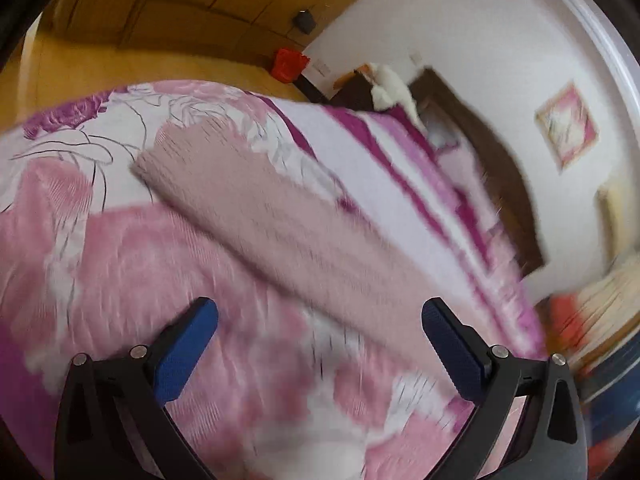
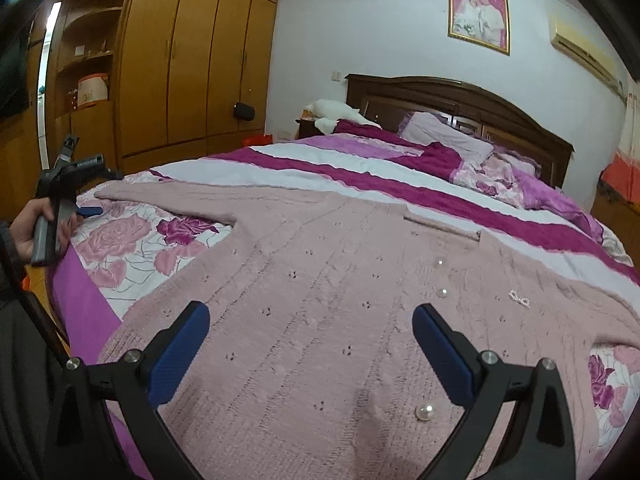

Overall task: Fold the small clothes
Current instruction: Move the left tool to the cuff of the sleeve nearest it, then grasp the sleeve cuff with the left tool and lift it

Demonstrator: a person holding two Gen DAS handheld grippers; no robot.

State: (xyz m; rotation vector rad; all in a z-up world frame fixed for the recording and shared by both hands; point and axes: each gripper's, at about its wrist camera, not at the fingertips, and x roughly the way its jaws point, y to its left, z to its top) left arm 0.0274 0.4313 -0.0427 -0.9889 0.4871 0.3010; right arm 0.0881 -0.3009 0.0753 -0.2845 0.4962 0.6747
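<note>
Both grippers, left [image 1: 320, 344] and right [image 2: 311, 344], gape empty; the left should pinch the sleeve [image 1: 224, 184] ahead near its cuff.

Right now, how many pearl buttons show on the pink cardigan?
3 on the pink cardigan, in a line down its front: one near the neckline, one mid-chest, one largest near the hem. Others may be hidden.
</note>
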